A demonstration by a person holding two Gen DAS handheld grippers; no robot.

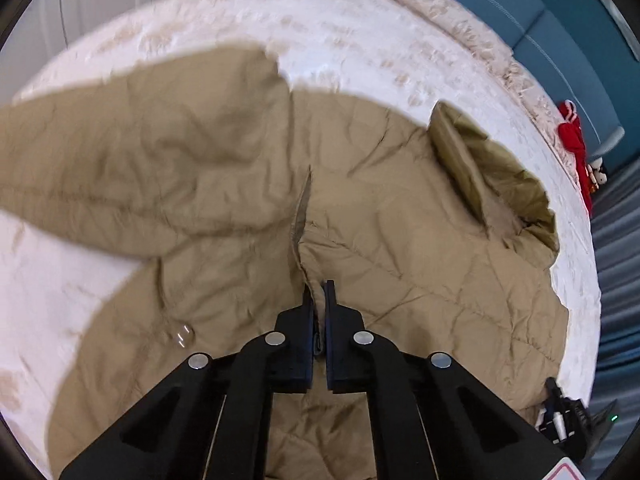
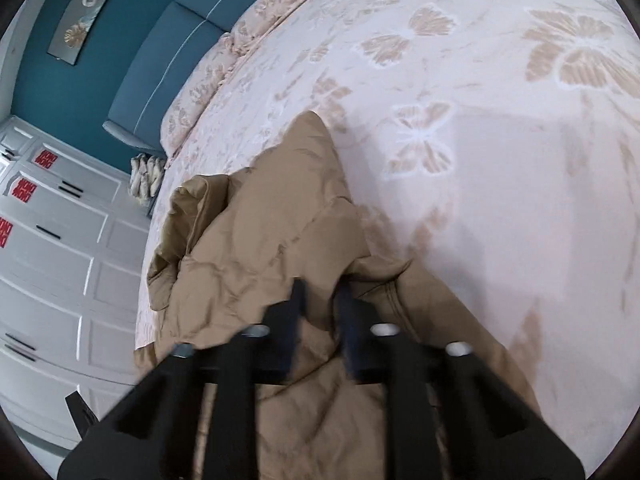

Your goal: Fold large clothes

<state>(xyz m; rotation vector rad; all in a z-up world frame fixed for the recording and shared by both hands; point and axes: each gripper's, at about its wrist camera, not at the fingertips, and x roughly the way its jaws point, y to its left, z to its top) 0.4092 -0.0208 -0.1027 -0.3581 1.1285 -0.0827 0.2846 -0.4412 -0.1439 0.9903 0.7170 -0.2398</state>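
left wrist | left gripper (image 1: 319, 286) clamped on tan coat (image 1: 400, 240) front edge, coat spread ahead

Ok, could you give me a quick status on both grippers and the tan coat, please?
Left gripper shut on tan coat, pinching its front edge. Right gripper shut on coat fabric too. Coat lies rumpled on bedspread. Nothing in the way.

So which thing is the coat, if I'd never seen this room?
Find the big bed with its white butterfly cover. The coat lies spread across it, puffy and quilted. It is the only tan thing there; the other clothing, at the bed's far edge, is red.
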